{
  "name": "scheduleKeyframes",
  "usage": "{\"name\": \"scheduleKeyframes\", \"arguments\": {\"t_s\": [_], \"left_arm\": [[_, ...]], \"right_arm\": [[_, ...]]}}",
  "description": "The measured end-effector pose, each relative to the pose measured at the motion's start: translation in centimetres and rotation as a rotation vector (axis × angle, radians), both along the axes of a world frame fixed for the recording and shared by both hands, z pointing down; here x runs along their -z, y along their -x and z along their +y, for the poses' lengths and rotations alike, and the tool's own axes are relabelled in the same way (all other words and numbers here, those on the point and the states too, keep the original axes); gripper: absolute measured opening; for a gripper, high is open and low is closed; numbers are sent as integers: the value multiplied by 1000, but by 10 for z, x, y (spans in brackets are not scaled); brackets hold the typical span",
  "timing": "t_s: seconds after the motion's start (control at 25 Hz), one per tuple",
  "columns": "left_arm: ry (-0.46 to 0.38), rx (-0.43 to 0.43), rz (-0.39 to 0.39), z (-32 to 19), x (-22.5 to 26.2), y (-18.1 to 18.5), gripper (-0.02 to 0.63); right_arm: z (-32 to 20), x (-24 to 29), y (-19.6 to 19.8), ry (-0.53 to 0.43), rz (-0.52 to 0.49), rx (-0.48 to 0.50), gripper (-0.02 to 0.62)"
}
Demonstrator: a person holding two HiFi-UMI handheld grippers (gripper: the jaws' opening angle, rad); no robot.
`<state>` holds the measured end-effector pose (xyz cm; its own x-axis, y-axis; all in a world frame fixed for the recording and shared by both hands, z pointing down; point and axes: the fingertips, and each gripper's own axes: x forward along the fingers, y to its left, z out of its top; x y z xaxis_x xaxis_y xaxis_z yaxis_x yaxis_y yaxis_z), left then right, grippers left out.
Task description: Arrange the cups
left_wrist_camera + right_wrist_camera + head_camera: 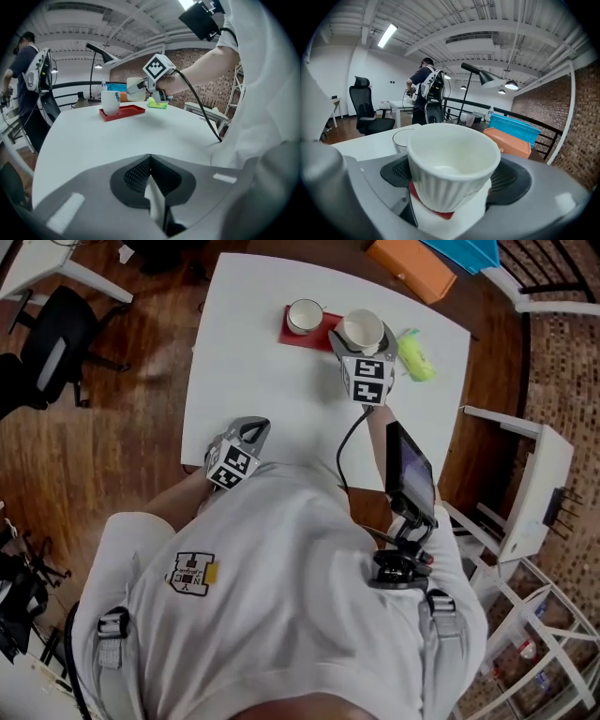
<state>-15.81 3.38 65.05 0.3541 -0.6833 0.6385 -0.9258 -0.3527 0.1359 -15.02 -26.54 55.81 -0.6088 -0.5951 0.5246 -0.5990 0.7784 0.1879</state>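
While the right gripper (364, 345) clamps a white ribbed cup (452, 168) in its jaws, the left gripper (150, 159) is pressed closed, empty | held cup: at right edge of the red tray (292, 334), seemingly lifted clear | second white cup (305, 315): standing on tray | left gripper: over near edge of the white table (262, 381)

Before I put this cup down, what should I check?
1. Grip: the right gripper clamps the cup from both sides: ok.
2. The cup is upright: ok.
3. The tray has bare room beside the other cup: ok.
4. The left gripper is shut and away from the tray: ok.
5. The cup's height over the tray: cannot tell.
6. Gap to the green item: cannot tell.
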Motion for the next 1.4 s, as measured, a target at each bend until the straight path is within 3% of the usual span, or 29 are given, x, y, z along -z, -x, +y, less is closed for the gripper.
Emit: {"name": "scheduleKeyframes", "arguments": {"t_s": [0.24, 0.56, 0.96, 1.4], "left_arm": [[-17, -20, -11, 2, 0, 2, 0], [-3, -47, -11, 8, 3, -5, 0], [5, -53, -35, 10, -2, -4, 0], [15, -53, -45, 10, -7, -2, 0]], "right_arm": [[-5, -34, 17, 38, 8, -2, 476], [4, -53, 12, 35, -11, -33, 477], [7, -53, 15, -21, -55, -25, 477], [7, -59, 13, 28, -62, -30, 476]]}}
